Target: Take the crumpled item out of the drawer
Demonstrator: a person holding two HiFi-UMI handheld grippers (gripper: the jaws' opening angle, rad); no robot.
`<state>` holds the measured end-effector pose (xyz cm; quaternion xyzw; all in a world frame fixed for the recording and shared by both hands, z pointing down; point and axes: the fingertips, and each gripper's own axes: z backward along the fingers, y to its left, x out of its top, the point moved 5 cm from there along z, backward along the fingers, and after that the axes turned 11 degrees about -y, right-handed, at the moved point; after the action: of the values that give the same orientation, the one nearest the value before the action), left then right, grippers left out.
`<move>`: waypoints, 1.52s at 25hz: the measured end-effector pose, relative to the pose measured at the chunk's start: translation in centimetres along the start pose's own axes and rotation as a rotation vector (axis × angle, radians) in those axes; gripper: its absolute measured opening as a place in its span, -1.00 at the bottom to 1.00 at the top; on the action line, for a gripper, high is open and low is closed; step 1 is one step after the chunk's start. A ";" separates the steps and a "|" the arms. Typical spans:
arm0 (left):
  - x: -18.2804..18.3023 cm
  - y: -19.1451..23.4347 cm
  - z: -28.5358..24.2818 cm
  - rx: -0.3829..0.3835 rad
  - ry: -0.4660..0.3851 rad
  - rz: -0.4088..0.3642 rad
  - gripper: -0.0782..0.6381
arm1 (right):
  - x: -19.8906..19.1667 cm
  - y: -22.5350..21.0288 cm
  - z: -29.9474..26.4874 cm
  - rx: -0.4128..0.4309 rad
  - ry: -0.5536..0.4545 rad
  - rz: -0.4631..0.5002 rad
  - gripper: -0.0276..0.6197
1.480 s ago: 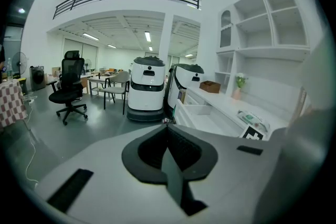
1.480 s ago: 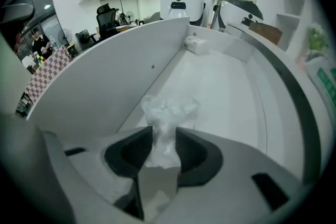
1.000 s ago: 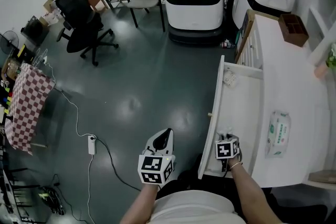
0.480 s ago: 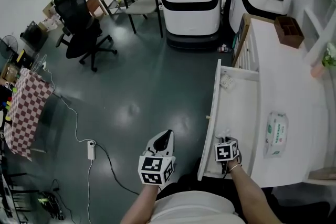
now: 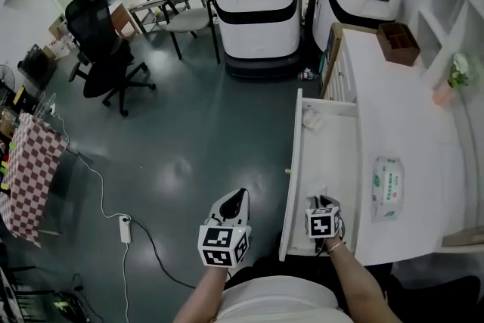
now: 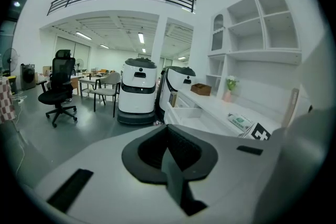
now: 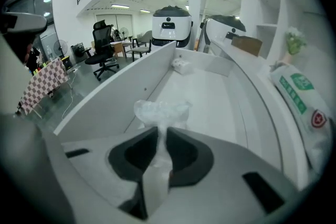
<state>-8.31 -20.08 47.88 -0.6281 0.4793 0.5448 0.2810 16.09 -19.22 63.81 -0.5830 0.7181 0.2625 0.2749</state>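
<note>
Fingers point(image 6: 186, 153) of the left gripper point(image 6: 168, 144) are lying together with nothing between them. This gripper is hanging over the floor point(image 5: 189, 132), just left of the drawer point(image 5: 290, 178), and is taking no part in the work.

The drawer is standing pulled well out from the bench point(image 5: 423, 132). At its near end the right gripper point(image 7: 160, 140) is pointing steeply down. Its fingers point(image 7: 181, 153), which have just been closing, are clamping on the crumpled item point(image 7: 160, 112), a clear, film-like wad that is sticking out beyond the tips.

The item is sitting inside the drawer walls. Whether it is clear of the drawer bottom cannot be told.

Assessment: the drawer is open and the grasp is made, so the first part of the task is looking complete. Lifting the item above the drawer walls and carrying it out is left to do.

At the far end of the drawer a white scrap point(image 5: 311, 117) is lying untouched. On the bench, to the right, a wipes pack point(image 5: 386, 189) is lying flat.
</note>
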 end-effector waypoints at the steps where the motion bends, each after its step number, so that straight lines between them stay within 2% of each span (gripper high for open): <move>1: 0.0 -0.2 -0.1 -0.006 -0.001 -0.001 -0.80 | 0.2 -0.1 0.4 -0.001 -0.013 -0.010 -0.73; 8: 0.0 -1.4 -0.6 -0.050 -0.007 -0.010 -0.80 | 2.5 -0.6 2.8 -0.009 -0.124 -0.080 -0.73; 26: 0.4 -2.9 -1.2 -0.127 -0.034 -0.018 -0.80 | 9.0 -1.0 10.0 -0.019 -0.412 -0.167 -0.73; 38: 1.0 -3.5 -1.7 -0.160 -0.053 -0.034 -0.80 | 11.5 -0.7 14.6 -0.067 -0.547 -0.121 -0.73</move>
<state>-4.52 -20.52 46.78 -0.6418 0.4161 0.5929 0.2517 16.16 -17.17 45.33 -0.5410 0.5723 0.4166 0.4541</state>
